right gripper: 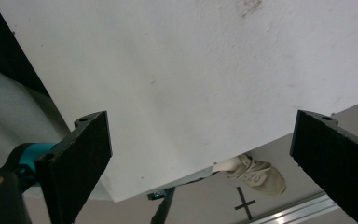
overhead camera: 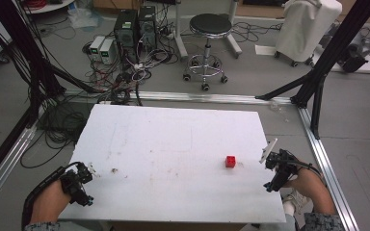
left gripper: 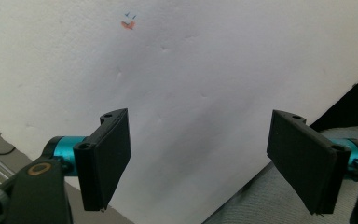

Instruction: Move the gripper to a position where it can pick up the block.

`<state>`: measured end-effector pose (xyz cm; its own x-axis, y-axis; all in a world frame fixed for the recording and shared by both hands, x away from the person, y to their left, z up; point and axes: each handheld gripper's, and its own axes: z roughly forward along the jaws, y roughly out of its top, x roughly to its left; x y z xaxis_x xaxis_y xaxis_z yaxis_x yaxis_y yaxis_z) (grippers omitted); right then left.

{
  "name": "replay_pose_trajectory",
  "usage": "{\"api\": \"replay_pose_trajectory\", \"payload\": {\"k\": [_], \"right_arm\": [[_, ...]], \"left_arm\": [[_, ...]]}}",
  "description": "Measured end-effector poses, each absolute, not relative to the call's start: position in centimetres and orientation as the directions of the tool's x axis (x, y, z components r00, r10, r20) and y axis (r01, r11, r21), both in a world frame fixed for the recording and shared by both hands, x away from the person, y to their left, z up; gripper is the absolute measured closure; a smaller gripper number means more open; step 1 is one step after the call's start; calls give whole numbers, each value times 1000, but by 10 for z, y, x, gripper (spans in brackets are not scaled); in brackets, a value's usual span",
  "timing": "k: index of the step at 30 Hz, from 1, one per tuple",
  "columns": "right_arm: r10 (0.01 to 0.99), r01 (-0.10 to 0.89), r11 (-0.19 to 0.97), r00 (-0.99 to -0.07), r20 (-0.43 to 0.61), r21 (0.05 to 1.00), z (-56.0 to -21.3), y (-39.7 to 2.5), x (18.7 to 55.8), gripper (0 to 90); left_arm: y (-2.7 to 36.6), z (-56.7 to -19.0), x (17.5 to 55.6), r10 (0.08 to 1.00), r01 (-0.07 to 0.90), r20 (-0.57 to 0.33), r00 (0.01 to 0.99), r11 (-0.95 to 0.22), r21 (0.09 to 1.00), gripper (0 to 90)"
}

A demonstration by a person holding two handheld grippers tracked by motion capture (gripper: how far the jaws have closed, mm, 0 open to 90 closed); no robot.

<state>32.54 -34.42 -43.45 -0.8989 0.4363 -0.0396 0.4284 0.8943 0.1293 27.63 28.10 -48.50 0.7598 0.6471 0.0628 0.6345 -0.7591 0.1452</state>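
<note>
table top, a big white board, is taking up the middle of the high view, with cables, a stool and computer boxes sitting on the floor beyond its far edge. left gripper is hanging at the board's near left corner; in the left gripper view its jaws are standing wide apart with nothing between them, looking down on bare white surface and a small orange and blue mark. right gripper is hovering at the right edge of the board, its jaws likewise spread and empty in the right gripper view, with a shoe on the floor showing below the board's edge. red cube is sitting alone on the board's right half, near the right gripper and well apart from the left one.

judging by its look, the cube is probably light and rigid, with flat faces that should be giving the pads good purchase; being so small, it is likely to skid or tip if one pad touches first. a sensible hold is coming down from above and closing on two opposite side faces, centred, with the right gripper being the nearer one for it.
</note>
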Motion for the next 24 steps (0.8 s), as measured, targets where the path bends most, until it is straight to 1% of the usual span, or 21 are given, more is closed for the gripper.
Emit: {"api": "replay_pose_trajectory", "payload": {"k": [2,4,7,9,15,19,24], "right_arm": [[426,418,900,-903,-49,126,-430,-344,329,47],[403,394,913,-912,-81,110,-421,-342,337,47],[384,375,921,-919,-92,105,-416,-342,344,47],[337,327,940,-935,-113,99,-409,-339,353,47],[267,261,963,-959,-94,73,-403,-329,369,47],[236,230,970,-968,-80,79,-405,-322,378,47],[208,200,976,-974,-87,86,-409,-311,388,47]], "left_arm": [[281,-485,276,647,635,59,760,-759,146,219],[281,-485,276,648,636,59,759,-757,149,219],[282,-483,276,648,635,61,759,-758,150,219],[282,-484,276,649,636,60,758,-757,148,219],[283,-485,276,649,637,60,758,-758,141,219],[283,-485,276,649,637,59,758,-758,142,219],[283,-486,276,650,638,57,758,-757,143,219]]}}
